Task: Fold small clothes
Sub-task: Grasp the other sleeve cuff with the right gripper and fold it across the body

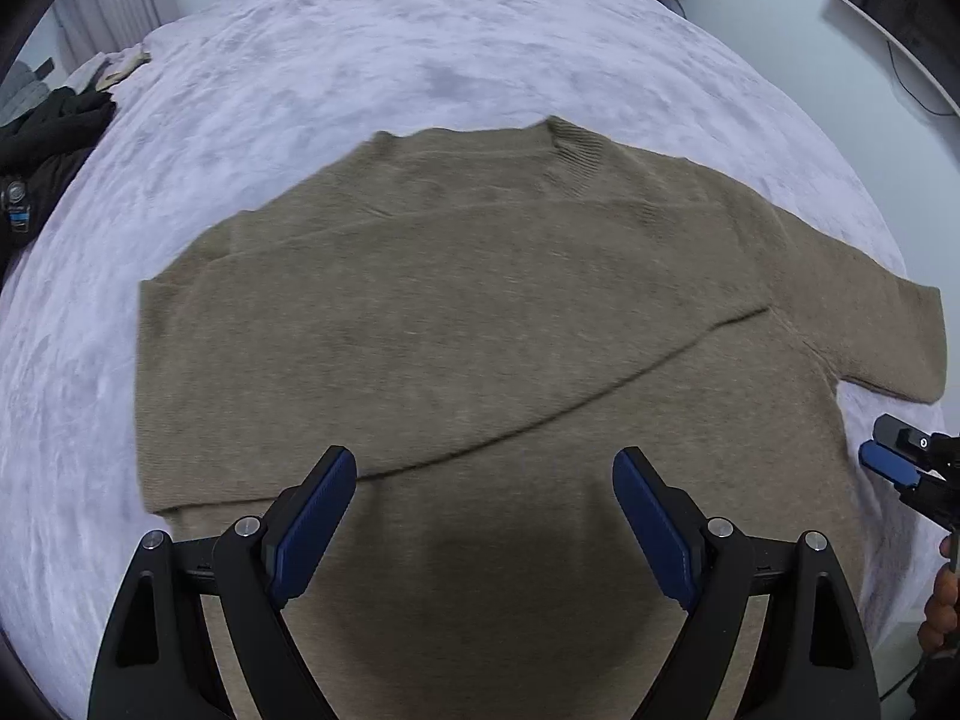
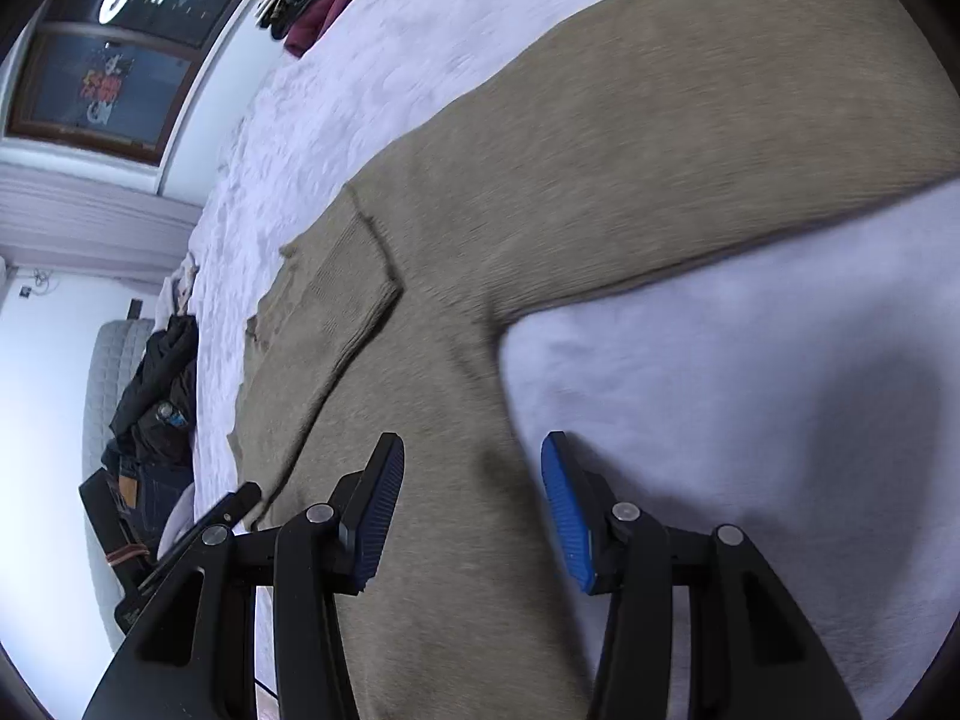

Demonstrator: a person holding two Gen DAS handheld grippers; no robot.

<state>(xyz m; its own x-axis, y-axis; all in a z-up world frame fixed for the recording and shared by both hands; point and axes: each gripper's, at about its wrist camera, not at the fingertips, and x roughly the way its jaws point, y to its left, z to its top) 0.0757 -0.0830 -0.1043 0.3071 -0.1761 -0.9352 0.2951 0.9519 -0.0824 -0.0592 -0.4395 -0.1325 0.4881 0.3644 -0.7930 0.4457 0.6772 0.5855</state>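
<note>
Both grippers' jaws spread and empty: left gripper (image 1: 485, 483) over the half-folded sweater (image 1: 480, 300), right gripper (image 2: 474, 468) straddling its side edge, likely ready to fold.

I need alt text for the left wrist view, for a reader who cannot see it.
A tan knitted sweater lies flat on a lilac plush bedspread, one sleeve folded across its body. The left gripper hangs open above its lower part; the right gripper shows at the right edge.
</note>
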